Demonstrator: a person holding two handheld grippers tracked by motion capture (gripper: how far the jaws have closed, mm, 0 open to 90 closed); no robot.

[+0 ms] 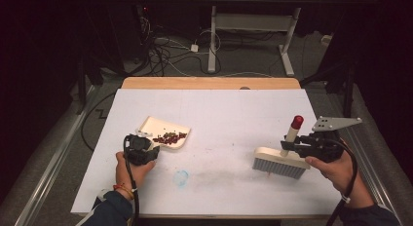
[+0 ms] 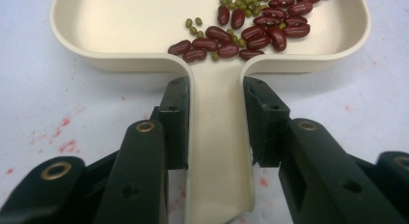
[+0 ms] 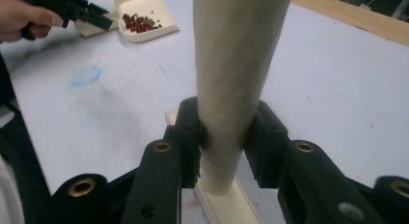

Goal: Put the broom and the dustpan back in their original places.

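High view first: one cream dustpan (image 1: 163,131) is seen lying on the white table (image 1: 229,114) at the left of centre, and one hand brush (image 1: 281,160) with a red-tipped handle is stood on its bristles at the right, well apart from the pan. The left gripper (image 1: 146,149) is clamped on the pan's handle; in the left gripper view the two jaws are pressed against either side of that flat handle (image 2: 217,137). The right gripper (image 1: 292,147) is closed around the brush's upright handle, and in the right gripper view the cream shaft (image 3: 231,89) is pinched tight between the black jaws.

Progress now. A heap of dark red beans (image 2: 255,33) mixed with small green beans (image 2: 241,2) is already gathered inside the pan, lying toward its back wall near the handle. No loose beans can be made out on the table surface around the brush or the pan, so the sweeping itself is judged to be nearly or wholly finished. Faint red smears and one blue smudge (image 1: 180,178) are left on the sheet. What seems to remain is for the pan to be carried off or emptied and the brush set down.

Counted: one pan, one brush, two grippers, roughly twenty red beans in view, and a few dozen green ones, too small and crowded for an exact tally.
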